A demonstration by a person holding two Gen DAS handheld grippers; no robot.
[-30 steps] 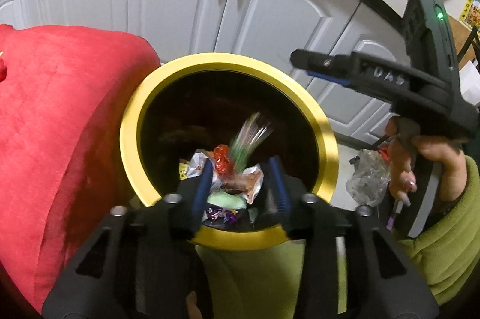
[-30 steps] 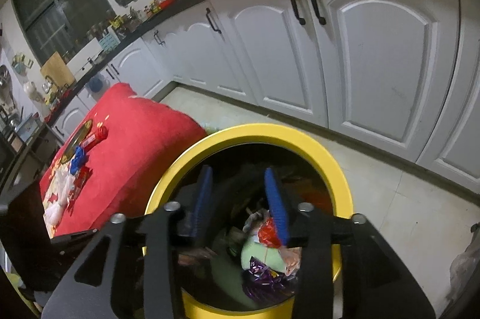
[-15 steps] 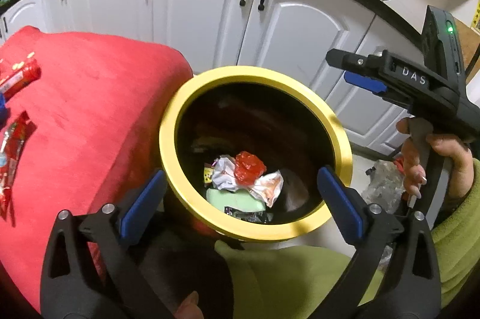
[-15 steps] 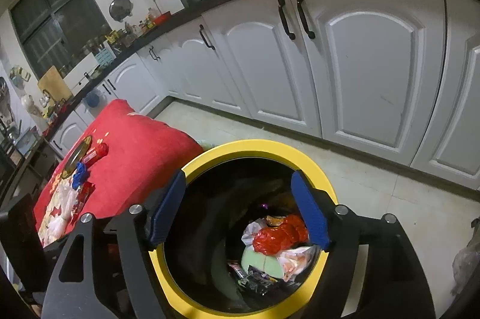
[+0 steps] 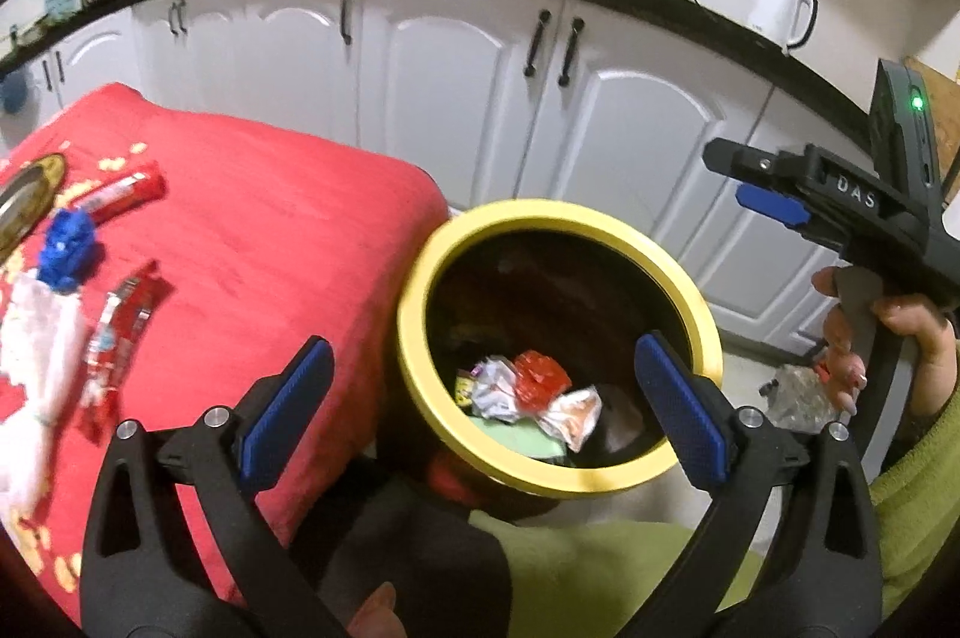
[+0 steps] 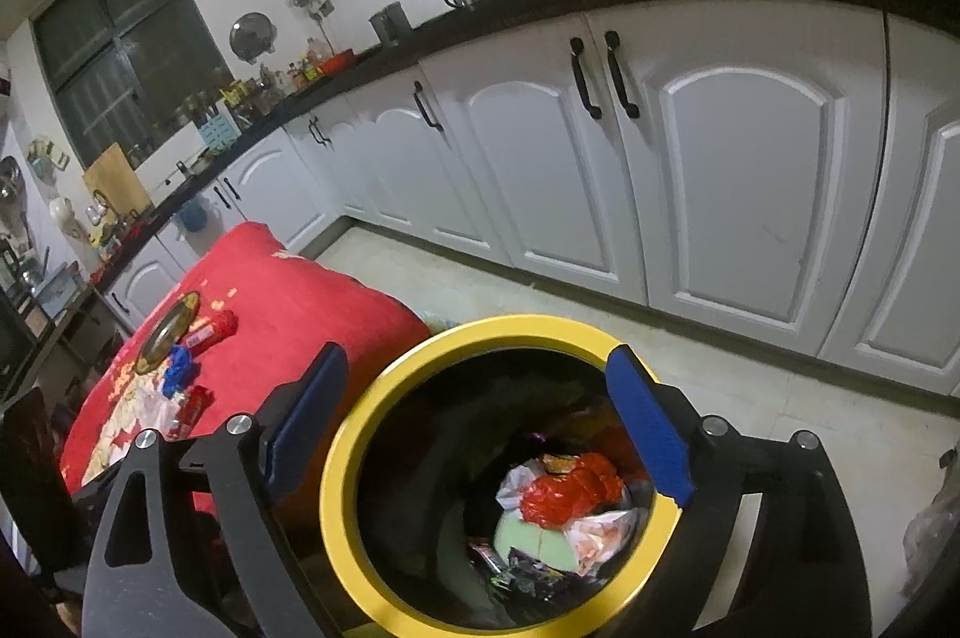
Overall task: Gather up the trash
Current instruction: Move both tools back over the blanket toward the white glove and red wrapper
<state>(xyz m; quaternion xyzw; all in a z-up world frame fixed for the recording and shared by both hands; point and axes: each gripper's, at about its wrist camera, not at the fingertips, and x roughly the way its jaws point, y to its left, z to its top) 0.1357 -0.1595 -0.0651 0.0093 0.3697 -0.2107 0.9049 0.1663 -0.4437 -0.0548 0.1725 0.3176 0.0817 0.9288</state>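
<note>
A bin with a yellow rim (image 5: 414, 290) (image 6: 336, 488) stands on the floor beside a table under a red cloth (image 5: 270, 230) (image 6: 300, 302). Crumpled wrappers lie in it, a red one (image 5: 540, 377) (image 6: 570, 494) on top. My left gripper (image 5: 483, 368) hangs open over the bin's near edge, nothing between its blue pads. My right gripper (image 6: 477, 368) is above the bin with its jaws opening and empty; it also shows at the right of the left wrist view (image 5: 768, 194). On the cloth lie red wrappers (image 5: 123, 191) (image 5: 120, 332), a blue crumpled piece (image 5: 66, 248) and white plastic (image 5: 36, 356).
White cabinets (image 5: 468, 98) run behind the bin, with a white kettle (image 5: 780, 8) on the counter. A clear plastic bag (image 5: 792, 392) lies on the floor at the right. A gold-rimmed plate (image 5: 24, 200) sits on the cloth. A green sleeve (image 5: 918, 476) is at lower right.
Both grippers let go of their trash into the bin and opened wide. Both rose and drew back; the left view swung left, showing more of the red table.
</note>
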